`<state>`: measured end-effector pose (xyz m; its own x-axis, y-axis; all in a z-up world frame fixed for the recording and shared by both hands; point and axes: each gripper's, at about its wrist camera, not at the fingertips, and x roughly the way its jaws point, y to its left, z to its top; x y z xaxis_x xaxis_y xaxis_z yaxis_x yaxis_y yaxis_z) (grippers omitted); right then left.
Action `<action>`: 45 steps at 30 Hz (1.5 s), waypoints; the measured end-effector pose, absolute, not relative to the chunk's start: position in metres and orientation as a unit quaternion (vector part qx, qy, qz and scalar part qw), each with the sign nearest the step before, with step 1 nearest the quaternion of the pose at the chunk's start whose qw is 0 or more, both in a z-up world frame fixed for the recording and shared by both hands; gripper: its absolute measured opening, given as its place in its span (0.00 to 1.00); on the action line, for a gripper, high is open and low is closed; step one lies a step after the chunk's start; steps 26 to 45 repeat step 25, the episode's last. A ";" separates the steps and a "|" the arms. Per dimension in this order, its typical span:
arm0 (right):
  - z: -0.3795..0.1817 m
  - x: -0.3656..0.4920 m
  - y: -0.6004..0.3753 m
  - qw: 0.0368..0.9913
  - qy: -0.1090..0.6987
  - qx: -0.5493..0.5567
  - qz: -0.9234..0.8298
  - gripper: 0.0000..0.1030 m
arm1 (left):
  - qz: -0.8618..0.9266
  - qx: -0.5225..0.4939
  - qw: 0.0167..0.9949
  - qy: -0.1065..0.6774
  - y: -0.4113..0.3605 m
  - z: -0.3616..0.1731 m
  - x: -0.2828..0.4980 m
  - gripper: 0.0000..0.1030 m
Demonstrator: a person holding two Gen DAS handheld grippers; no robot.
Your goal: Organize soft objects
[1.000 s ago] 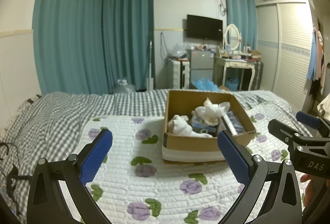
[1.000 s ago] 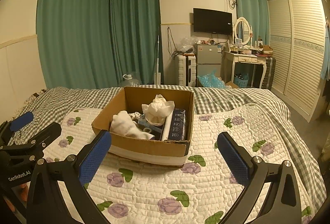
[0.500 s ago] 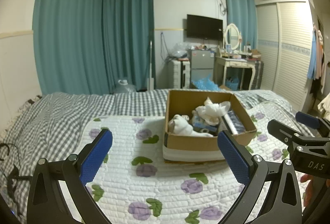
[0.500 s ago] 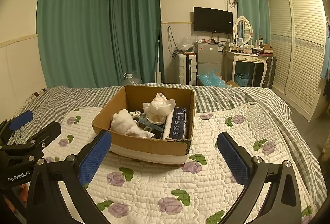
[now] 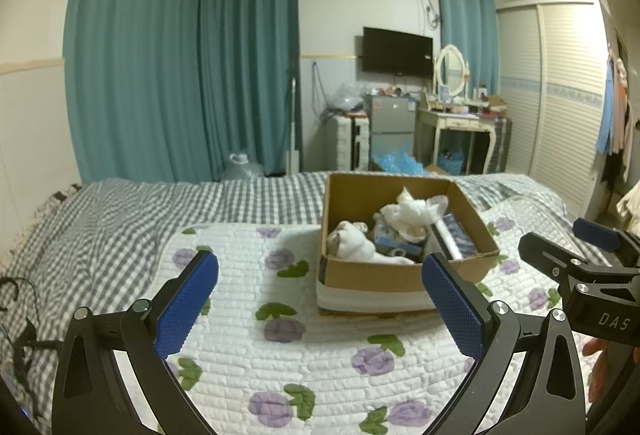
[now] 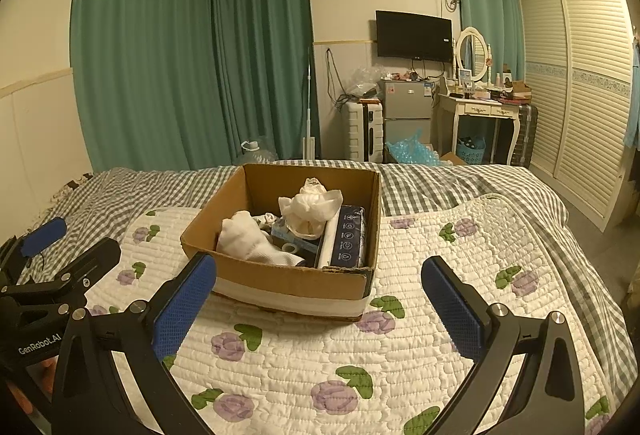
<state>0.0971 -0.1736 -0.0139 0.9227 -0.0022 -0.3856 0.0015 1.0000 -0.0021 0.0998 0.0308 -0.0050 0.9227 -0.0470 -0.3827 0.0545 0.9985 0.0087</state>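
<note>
Both grippers, left (image 5: pixel 320 299) and right (image 6: pixel 318 299), fingers wide, empty. Approach cardboard box (image 6: pixel 288 285) from above; pinch white sock bundle (image 6: pixel 250 239) mid-fold.

Left gripper (image 5: pixel 320 293) and right gripper (image 6: pixel 319 291) both held level and side by side, pointing forward, blue-padded jaws spread wide with nothing between them; part of a hand (image 5: pixel 600 367) visible under the right gripper at the left view's edge.

Matt cardboard box (image 6: pixel 288 281) on stitched cloth quilt (image 6: pixel 440 335)
</note>
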 end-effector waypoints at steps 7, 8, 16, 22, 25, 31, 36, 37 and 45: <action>-0.015 0.098 -0.174 0.980 0.199 -0.002 0.001 1.00 | -0.026 0.010 0.980 0.195 0.031 -0.005 0.099 1.00; -0.015 0.098 -0.174 0.980 0.199 -0.002 0.000 1.00 | -0.026 0.009 0.980 0.195 0.030 -0.005 0.100 1.00; -0.015 0.099 -0.172 0.980 0.200 -0.004 -0.002 1.00 | -0.025 0.011 0.980 0.195 0.030 -0.005 0.099 1.00; -0.015 0.099 -0.172 0.979 0.202 -0.002 0.001 1.00 | -0.023 0.009 0.980 0.196 0.031 -0.005 0.099 1.00; -0.015 0.099 -0.172 0.979 0.203 -0.002 0.000 1.00 | -0.023 0.010 0.980 0.198 0.031 -0.006 0.100 1.00; -0.015 0.099 -0.172 0.979 0.203 -0.002 0.000 1.00 | -0.023 0.010 0.980 0.198 0.031 -0.006 0.100 1.00; -0.015 0.099 -0.172 0.979 0.203 -0.002 0.000 1.00 | -0.023 0.010 0.980 0.198 0.031 -0.006 0.100 1.00; -0.015 0.099 -0.172 0.979 0.203 -0.002 0.000 1.00 | -0.023 0.010 0.980 0.198 0.031 -0.006 0.100 1.00; -0.015 0.099 -0.172 0.979 0.203 -0.002 0.000 1.00 | -0.023 0.010 0.980 0.198 0.031 -0.006 0.100 1.00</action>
